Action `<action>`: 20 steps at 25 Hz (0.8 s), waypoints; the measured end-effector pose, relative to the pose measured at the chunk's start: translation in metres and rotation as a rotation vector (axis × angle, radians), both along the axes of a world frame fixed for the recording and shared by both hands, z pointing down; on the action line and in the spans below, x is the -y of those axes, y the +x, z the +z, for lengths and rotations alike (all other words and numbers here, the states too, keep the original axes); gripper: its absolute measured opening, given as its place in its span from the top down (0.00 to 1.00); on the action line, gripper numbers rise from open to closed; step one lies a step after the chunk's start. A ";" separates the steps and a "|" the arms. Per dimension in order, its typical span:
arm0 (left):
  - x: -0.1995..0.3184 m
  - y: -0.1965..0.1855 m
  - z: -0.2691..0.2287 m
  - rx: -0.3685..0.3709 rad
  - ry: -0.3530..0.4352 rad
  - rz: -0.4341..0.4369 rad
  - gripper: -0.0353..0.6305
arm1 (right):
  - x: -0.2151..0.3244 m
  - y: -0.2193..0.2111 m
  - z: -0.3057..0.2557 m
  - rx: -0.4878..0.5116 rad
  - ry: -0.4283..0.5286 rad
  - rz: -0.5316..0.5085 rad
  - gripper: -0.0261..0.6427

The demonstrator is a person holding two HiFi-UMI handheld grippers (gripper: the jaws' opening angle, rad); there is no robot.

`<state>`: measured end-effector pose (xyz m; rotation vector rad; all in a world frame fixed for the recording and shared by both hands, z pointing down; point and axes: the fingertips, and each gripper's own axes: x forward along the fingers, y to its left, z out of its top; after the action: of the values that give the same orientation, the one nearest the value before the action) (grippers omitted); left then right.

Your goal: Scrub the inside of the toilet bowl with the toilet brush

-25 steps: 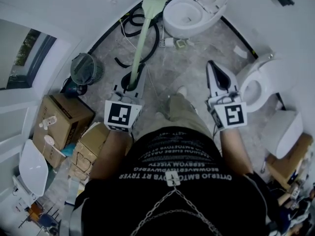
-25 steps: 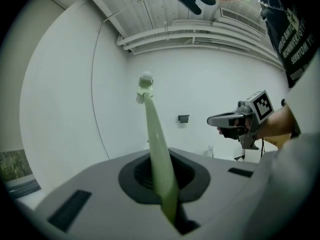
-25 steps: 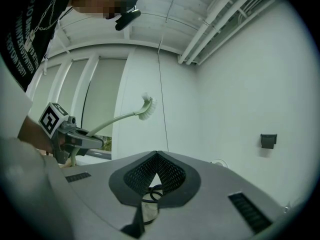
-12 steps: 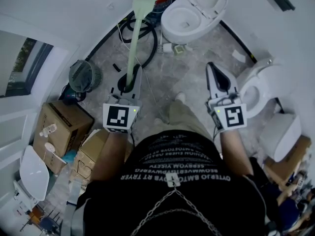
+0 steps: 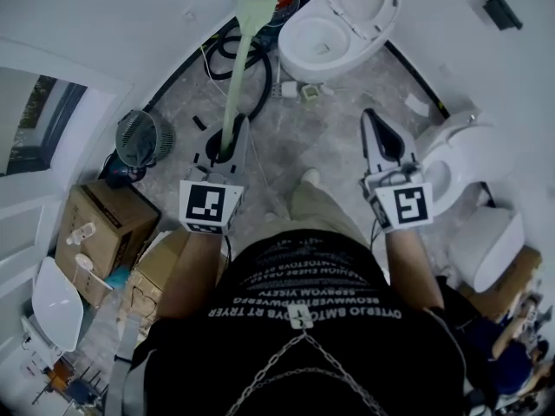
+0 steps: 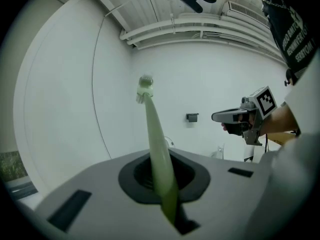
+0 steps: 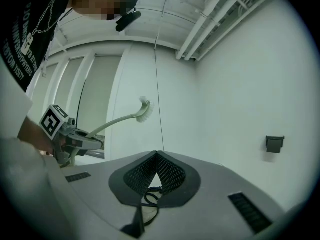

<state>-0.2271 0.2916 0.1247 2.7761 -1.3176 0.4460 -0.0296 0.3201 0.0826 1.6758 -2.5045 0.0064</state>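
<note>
Clamps the toilet brush (image 5: 238, 68) by its handle in the left gripper (image 5: 228, 146), bristles raised forward, probably for reach toward the open toilet bowl (image 5: 323, 37), not yet entered. Holds the right gripper (image 5: 379, 133) pressed together, empty, aside: 1 tool suffices.

I stood in a bare storage or test room: a toilet (image 5: 334, 29) and a second toilet (image 5: 460, 159) loose on a stone floor (image 5: 321, 128), cardboard boxes (image 5: 100, 224), a fan (image 5: 139, 137), exposed ceiling pipes (image 6: 200, 26).
</note>
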 end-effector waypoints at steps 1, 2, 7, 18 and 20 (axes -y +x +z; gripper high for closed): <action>0.001 0.002 0.001 0.003 -0.001 0.000 0.94 | 0.002 0.002 0.000 -0.005 0.007 -0.001 0.96; 0.003 0.004 0.001 0.006 -0.004 -0.002 0.94 | 0.006 0.004 0.000 -0.010 0.011 -0.005 0.96; 0.024 0.026 -0.005 0.021 0.001 -0.021 0.94 | 0.028 0.023 -0.001 -0.003 0.012 -0.042 0.96; 0.054 0.057 -0.016 -0.034 -0.029 -0.073 0.94 | 0.070 0.073 -0.007 -0.004 0.022 -0.076 0.96; 0.056 0.061 -0.017 -0.028 -0.031 -0.077 0.94 | 0.072 0.080 -0.009 0.004 0.017 -0.072 0.96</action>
<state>-0.1662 0.2356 0.1077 2.6858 -1.3936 0.4182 0.0503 0.2477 0.0740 1.5926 -2.5734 -0.0184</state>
